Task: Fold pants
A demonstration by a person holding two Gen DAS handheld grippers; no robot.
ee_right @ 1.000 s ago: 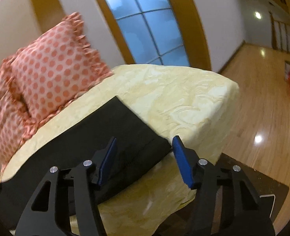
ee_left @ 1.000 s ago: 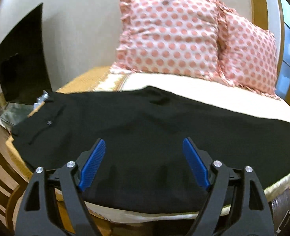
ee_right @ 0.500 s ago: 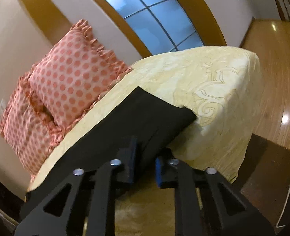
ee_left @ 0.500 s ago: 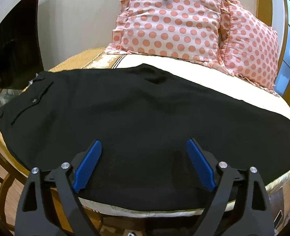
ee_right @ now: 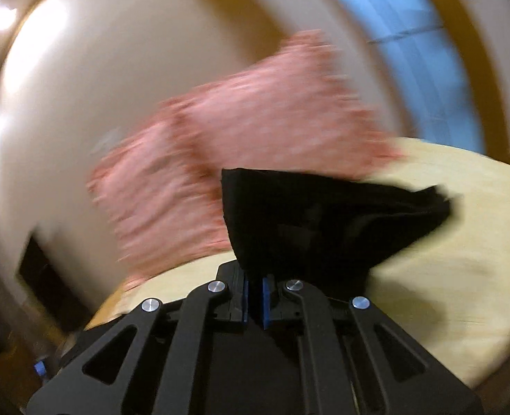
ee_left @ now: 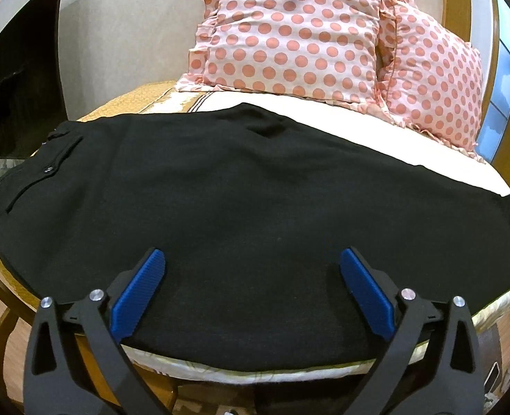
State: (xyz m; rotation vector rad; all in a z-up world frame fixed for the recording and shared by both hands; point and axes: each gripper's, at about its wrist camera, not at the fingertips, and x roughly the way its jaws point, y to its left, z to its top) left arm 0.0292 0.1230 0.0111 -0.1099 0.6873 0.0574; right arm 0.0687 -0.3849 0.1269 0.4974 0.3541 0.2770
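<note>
Black pants (ee_left: 241, 186) lie flat across the bed, waistband and back pocket at the left, legs running right. My left gripper (ee_left: 251, 273) is open and empty, its blue pads spread just above the near middle of the pants. My right gripper (ee_right: 254, 299) is shut on the leg end of the pants (ee_right: 320, 221) and holds it lifted off the bedspread; the cloth bunches up in front of the fingers. The right wrist view is blurred by motion.
Two pink polka-dot pillows (ee_left: 289, 31) lean at the head of the bed; they show blurred in the right wrist view (ee_right: 241, 152). The cream-yellow bedspread (ee_right: 445, 276) covers the bed. A dark screen (ee_left: 16, 83) stands at left. A window (ee_right: 414, 45) is behind.
My right gripper closed on the pants' leg end and lifted it, swinging quickly toward the pillows. My left gripper moved closer over the middle of the pants, still open.
</note>
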